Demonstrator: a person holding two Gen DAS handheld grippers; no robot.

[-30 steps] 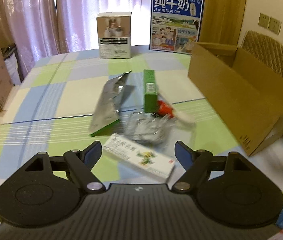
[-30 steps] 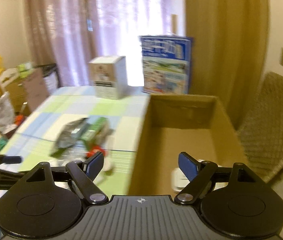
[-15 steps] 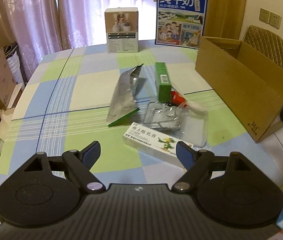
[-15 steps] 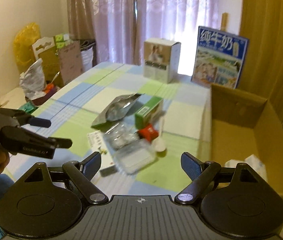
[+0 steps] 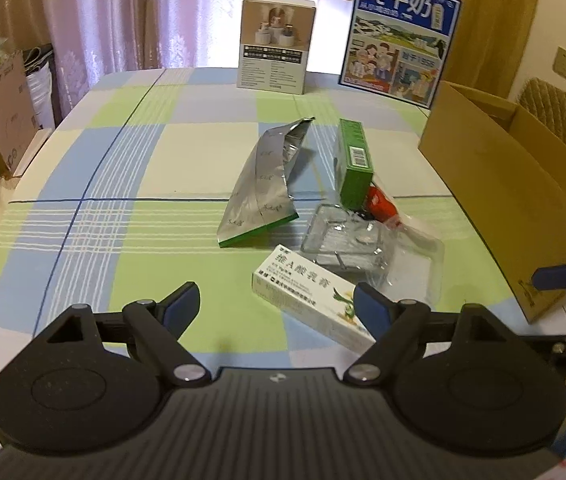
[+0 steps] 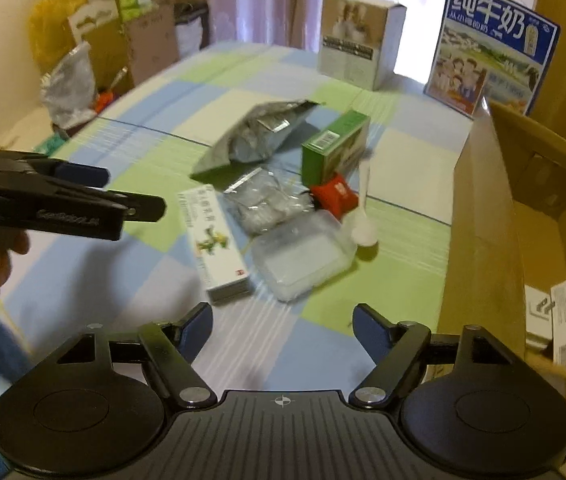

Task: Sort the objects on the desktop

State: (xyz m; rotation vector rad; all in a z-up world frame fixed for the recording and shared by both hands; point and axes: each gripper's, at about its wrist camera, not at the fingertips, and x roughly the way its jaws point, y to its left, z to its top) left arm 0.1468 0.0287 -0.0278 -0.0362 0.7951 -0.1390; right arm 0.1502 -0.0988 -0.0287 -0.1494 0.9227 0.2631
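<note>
Both tools are empty and between picks. The left gripper (image 5: 275, 304) hangs released, jaws spread wide, above the near edge of the surface (image 5: 131, 160), and the right gripper (image 6: 283, 322) is likewise released and carries nothing, hovering just beside the near end of the cardboard box (image 6: 483, 216) that stands along the right edge of the surface.

The things left to sort lie in a loose cluster in the middle of the surface: a white ointment carton (image 5: 311, 300) nearest the left gripper, a clear plastic tray (image 5: 403, 276) touching it, a crumpled clear bag (image 5: 343, 240), a small red packet (image 5: 379, 204), a green carton (image 5: 355, 160) on its side, and a silver foil pouch (image 5: 267, 184) to their left. A white spoon (image 6: 363, 216) lies on the box side of the cluster. Some white packaging already rests inside the box, so the sorting seems to be partly done.

The likely next move is a pick of the ointment carton, the closest piece. It lies aslant to the left gripper, so the jaws would need turning to span its narrow width, then lowering until they straddle it before closing. The tray lies against it and may shift when it lifts.
</note>
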